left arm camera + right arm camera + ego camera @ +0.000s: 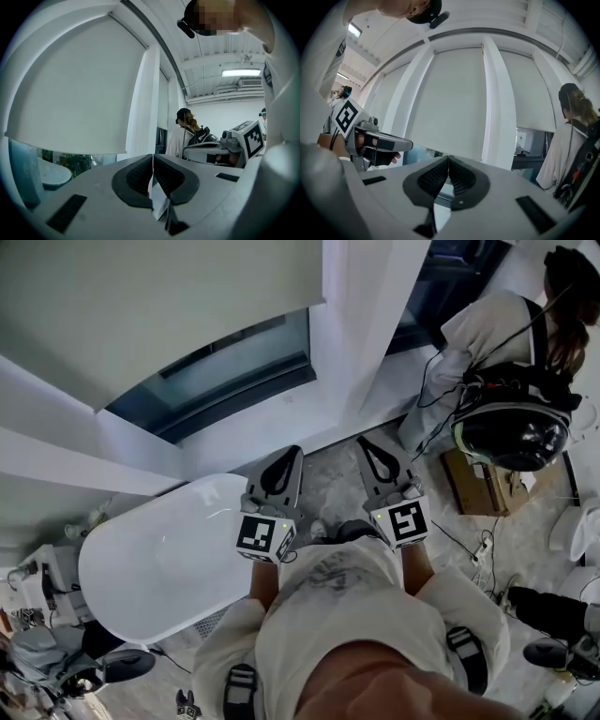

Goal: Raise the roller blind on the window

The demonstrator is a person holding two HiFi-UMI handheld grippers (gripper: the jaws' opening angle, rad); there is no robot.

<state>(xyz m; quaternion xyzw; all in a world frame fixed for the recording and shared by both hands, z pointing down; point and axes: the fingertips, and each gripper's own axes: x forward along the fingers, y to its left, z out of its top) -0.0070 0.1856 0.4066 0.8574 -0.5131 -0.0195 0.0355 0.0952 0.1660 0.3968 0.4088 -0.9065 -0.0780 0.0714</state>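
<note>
Both grippers were shut when I checked them. The left gripper [152, 174] had its 2 dark ribbed pads [138, 175] pressed together along a thin seam, with nothing caught between them. The right gripper [448, 171] had its jaws closed the same way and was also empty. From the head view I saw them held side by side in front of the person's chest, their marker cubes [265, 535] nearest the body. Both noses pointed toward the window wall, over the marbled grey floor [333, 474]. The roller blind [159, 306] hung most of the way down over the window. Its straight bottom edge stopped above a strip of bare window glass [234, 362] and the dark lower frame. Neither gripper touched the blind, and both stood well apart from it. I could not make out any cord or chain for it. A white pillar [366, 315] stood just to the right of the blind, with another lowered blind beyond it in the right gripper view. A white bathtub [159, 559] lay below the window, near the left gripper. Well off to the right, a second person [497, 334] in a pale top stood by the next window beside a cardboard box [483, 486] on the floor.
</note>
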